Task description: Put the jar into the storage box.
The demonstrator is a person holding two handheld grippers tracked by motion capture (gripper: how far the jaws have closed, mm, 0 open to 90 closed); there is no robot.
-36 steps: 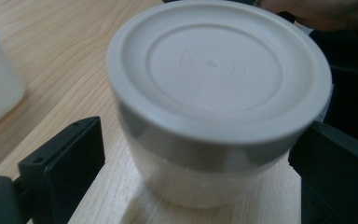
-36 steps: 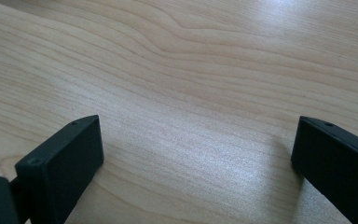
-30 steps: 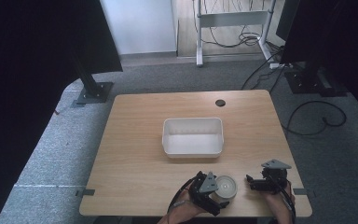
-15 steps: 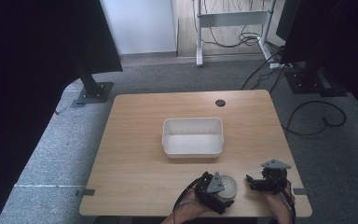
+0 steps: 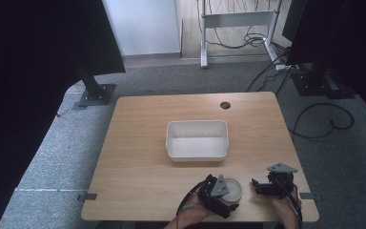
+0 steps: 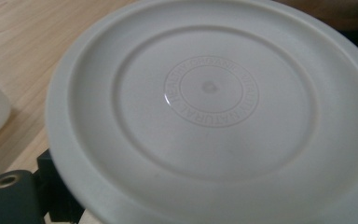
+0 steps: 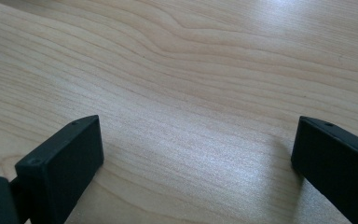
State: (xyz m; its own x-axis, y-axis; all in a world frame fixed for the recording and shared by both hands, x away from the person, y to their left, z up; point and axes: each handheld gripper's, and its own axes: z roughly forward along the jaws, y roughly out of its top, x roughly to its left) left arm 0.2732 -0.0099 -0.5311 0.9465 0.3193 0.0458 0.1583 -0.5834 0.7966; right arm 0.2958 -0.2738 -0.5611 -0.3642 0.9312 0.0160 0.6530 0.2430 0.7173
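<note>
Your left gripper sits near the front edge of the desk, and it has the round white lid in its hold — from above you can see the lid lying flat right at its tip, just off the wood or on it, hard to say which. Looking along that gripper, the lid looms huge and close, a pale disc with a raised rim, a shallow inner ring and a small embossed circle of lettering at the centre; one black jaw peeks out beneath its lower left edge, so the grip is at the rim. A corner of the white tray shows at the far left of that view.

Your right gripper is just beside the lid, to its right, also close to the front edge, with your hand behind it. Its own view shows both black jaws spread wide apart with nothing but bare wood grain between them, so it is plainly unclenched and carrying nothing.

Further back, the white rectangular tray stands near the middle of the desk, well apart from both grippers. A small dark round hole marks the far side of the desk
</note>
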